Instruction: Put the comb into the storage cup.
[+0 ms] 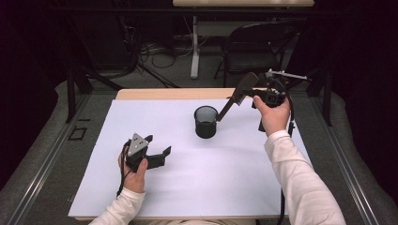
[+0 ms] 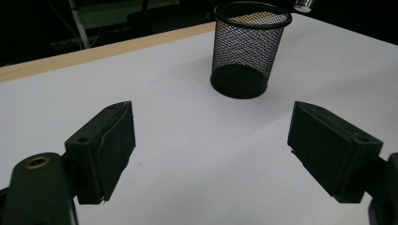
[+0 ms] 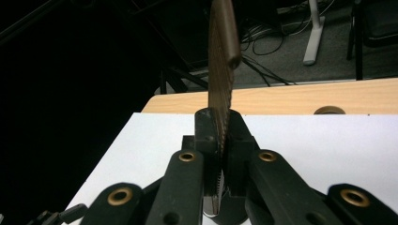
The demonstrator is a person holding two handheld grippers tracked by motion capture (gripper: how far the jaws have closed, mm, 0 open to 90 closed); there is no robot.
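From above, the black mesh cup stands upright on the white sheet that covers the table, and everything else sits around it. The right gripper is held up in the air beyond and to the right of the cup, its jaws clamped on a brown comb that slants down toward the cup's rim; from there I cannot tell whether the comb's lower tip touches the rim. The right gripper view settles the grip: the two black jaws are pressed together on the comb, its fine teeth facing the camera edge-on. The right hand is raised, forearm angling up from the table's near edge. The left gripper lies low on the sheet, nearer than the cup and to its left, jaws spread wide apart with nothing between them. The left gripper view shows the cup ahead, its inside bare as far as can be seen.
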